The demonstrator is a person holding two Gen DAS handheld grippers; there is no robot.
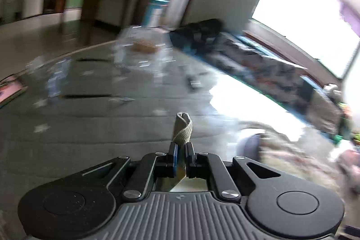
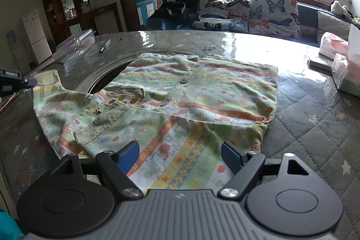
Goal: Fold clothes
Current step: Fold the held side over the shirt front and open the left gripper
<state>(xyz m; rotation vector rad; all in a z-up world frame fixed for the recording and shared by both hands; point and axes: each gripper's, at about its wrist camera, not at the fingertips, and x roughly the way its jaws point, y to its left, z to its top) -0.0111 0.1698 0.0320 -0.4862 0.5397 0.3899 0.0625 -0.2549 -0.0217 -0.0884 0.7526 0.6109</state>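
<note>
One clear plastic box [image 2: 75, 43] is seen at the table's [image 2: 303, 118] far left, its contents indistinct. A ribbed cuff [image 1: 182, 127] is clamped by the left tool [image 1: 181, 155]; the right tool [image 2: 180, 155] is held agape over the striped garment [image 2: 180, 100] spread on the table. Much of the left view is blurred.

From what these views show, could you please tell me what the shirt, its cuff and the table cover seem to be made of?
Shirt: soft matte knit, probably cotton; it creases and drapes limply.
Cuff, pinched in the left gripper: ribbed knit; fine parallel ridges show.
Table cover: grey quilted fabric with diamond stitching, apparently under a clear glossy sheet, judging by the window glare.
</note>
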